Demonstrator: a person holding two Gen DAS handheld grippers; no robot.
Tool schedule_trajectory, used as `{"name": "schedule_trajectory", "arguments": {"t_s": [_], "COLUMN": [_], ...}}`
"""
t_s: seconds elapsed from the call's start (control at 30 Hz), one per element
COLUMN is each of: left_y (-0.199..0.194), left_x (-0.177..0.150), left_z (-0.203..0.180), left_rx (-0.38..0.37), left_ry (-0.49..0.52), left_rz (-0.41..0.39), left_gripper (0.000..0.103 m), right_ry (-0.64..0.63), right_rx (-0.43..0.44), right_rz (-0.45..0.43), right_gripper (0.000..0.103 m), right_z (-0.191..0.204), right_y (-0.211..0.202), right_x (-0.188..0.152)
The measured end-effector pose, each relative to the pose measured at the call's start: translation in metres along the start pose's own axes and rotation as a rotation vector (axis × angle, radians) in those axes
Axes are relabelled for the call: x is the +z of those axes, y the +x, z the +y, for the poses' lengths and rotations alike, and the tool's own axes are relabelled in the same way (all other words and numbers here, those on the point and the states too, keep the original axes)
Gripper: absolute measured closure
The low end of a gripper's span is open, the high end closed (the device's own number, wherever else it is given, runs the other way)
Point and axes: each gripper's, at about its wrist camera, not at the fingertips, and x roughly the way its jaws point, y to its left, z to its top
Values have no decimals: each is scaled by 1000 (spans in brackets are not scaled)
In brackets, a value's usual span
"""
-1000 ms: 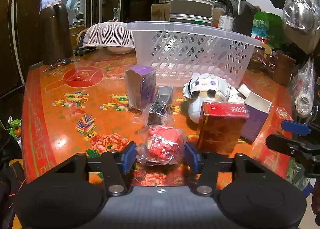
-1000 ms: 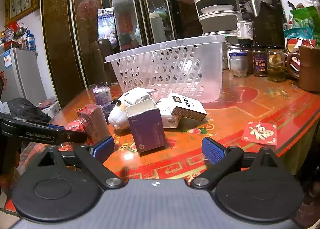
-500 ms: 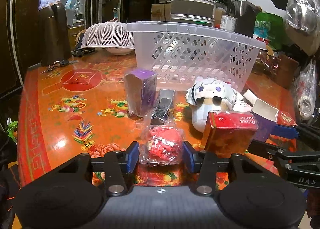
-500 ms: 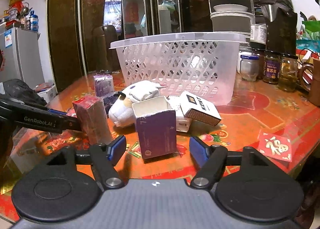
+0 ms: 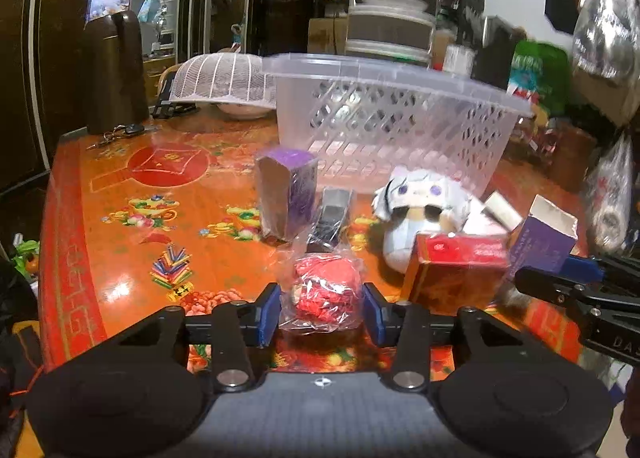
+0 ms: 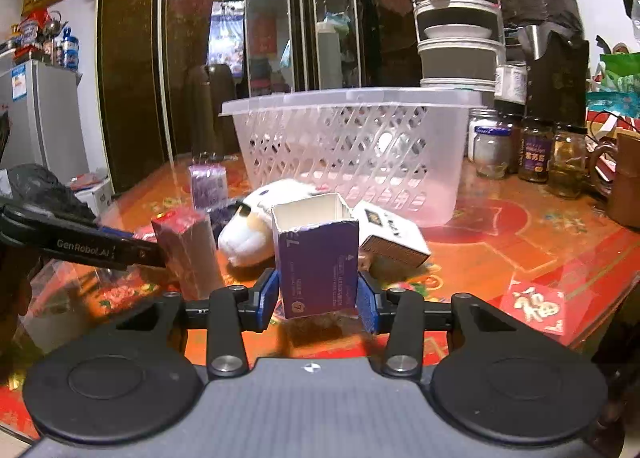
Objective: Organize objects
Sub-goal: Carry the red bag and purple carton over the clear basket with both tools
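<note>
Left wrist view: left gripper (image 5: 321,312) jaws close around the bagged red item (image 5: 323,292) on the worktop (image 5: 120,218) | right gripper (image 6: 316,304) jaws touch the sides of the open purple box (image 6: 318,258); grip looks barely made | basket (image 5: 384,130) appears empty; plush toy (image 5: 416,210), red box (image 5: 456,270), other boxes remain outside; organizing barely begun

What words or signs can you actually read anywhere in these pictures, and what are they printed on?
"GenRobot.AI": on the side of the left claw, seen from the right wrist camera.
"DA", cut off at the frame edge: on the right claw's black body.
"福": gold character on the red paper square lying on the table.
Open purple box: small print too blurred to read.
White carton, red box, jar labels: unreadable.
</note>
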Motion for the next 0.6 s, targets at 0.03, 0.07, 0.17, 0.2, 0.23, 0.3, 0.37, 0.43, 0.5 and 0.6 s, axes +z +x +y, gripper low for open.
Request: {"name": "schedule_trajectory", "arguments": {"t_s": [0.03, 0.07, 0.17, 0.2, 0.23, 0.3, 0.37, 0.43, 0.5, 0.6], "left_y": [-3, -5, -11, -14, -19, -30, -44, -54, -62, -66], "left_x": [-1, -1, -2, -2, 0, 5, 13, 22, 31, 45], "left_z": [1, 1, 0, 0, -2, -3, -4, -5, -6, -10], "left_rx": [2, 9, -5, -6, -3, 0, 0, -3, -7, -19], "left_ry": [-4, -8, -11, -11, -8, -6, -12, -18, -15, -2], "left_rz": [-12, -21, -37, -48, -66, -109, -159, -191, -222, -244], "left_gripper": [56, 56, 56, 56, 56, 56, 56, 56, 56, 56], "right_ry": [5, 11, 21, 25, 32, 46, 65, 107, 136, 100], "right_rx": [-1, 1, 5, 9, 16, 27, 44, 82, 105, 89], "right_rz": [-8, -13, -29, -31, -34, -40, -43, -38, -58, -87], "right_gripper": [57, 58, 58, 58, 58, 58, 58, 58, 57, 58], "right_z": [-2, -4, -8, -9, -12, -17, -24, -34, -42, -44], "right_y": [-2, -4, -10, -12, -15, -19, -23, -27, -32, -36], "right_x": [1, 2, 6, 8, 11, 16, 23, 30, 37, 50]}}
